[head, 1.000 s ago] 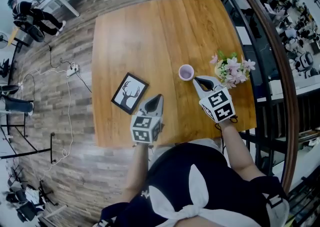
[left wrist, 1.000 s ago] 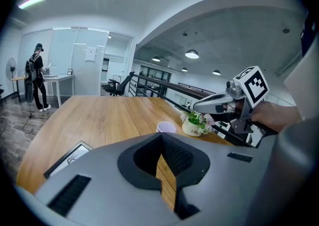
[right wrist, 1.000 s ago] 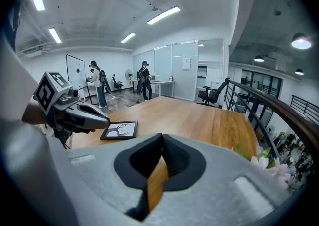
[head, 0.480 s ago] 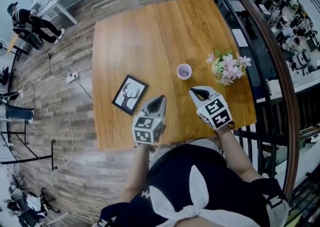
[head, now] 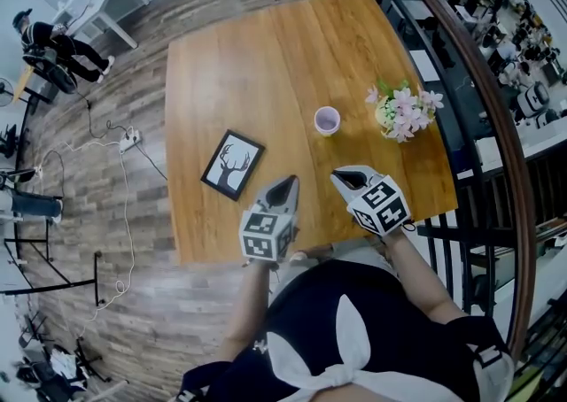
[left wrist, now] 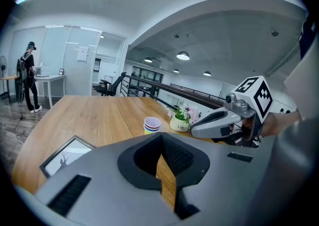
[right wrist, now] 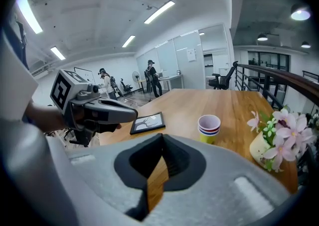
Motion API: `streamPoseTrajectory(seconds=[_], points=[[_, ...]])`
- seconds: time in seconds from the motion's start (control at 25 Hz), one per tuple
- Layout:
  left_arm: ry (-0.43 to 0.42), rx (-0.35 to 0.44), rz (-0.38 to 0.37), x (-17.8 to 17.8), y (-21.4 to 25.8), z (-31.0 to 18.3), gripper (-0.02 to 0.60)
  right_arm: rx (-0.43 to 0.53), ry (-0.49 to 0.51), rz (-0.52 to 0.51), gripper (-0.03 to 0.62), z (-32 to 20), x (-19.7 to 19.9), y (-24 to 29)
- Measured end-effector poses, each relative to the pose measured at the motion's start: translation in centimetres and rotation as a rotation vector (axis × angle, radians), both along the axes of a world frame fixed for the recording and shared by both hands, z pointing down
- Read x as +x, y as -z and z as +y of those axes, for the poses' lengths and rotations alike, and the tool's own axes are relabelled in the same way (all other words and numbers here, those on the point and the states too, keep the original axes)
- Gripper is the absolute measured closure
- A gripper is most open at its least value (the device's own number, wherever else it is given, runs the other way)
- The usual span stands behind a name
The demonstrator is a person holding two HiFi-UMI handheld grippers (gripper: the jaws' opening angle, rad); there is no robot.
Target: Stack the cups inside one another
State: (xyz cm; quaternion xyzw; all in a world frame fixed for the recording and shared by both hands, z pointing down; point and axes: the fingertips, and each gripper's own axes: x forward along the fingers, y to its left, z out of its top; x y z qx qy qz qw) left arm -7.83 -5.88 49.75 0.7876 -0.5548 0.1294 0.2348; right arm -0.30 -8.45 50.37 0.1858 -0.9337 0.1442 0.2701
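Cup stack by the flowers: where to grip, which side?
Probably the wall of the outer yellow cup, below the nested rims, so the whole cup stack lifts. Come level from the near edge of the table: it stands upright and round, with the flower pot close on its right.

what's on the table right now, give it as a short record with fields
table: wooden
cups: one nested stack, upright, no loose cup in view
flower pot: right of the cups in the head view, apart from them
picture frame: lying flat, left of the cups
left tool: shut, empty, over the near part of the table
right tool: shut, empty, short of the cups, not touching
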Motion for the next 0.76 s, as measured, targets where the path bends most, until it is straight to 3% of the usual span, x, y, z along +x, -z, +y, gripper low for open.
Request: streamPoseTrajectory(seconds=[0.44, 0.76], points=[[0.046, -0.022, 0.052, -1.2, -1.1, 3.6, 0.565, -0.089, 0.017, 0.025, 0.597, 4.2, -0.3, -1.7], [0.023, -0.065, 0.067, -0.1, -3.4, 4.6, 0.565, -0.142, 0.010, 0.032, 0.597, 5.5, 0.4, -4.0]])
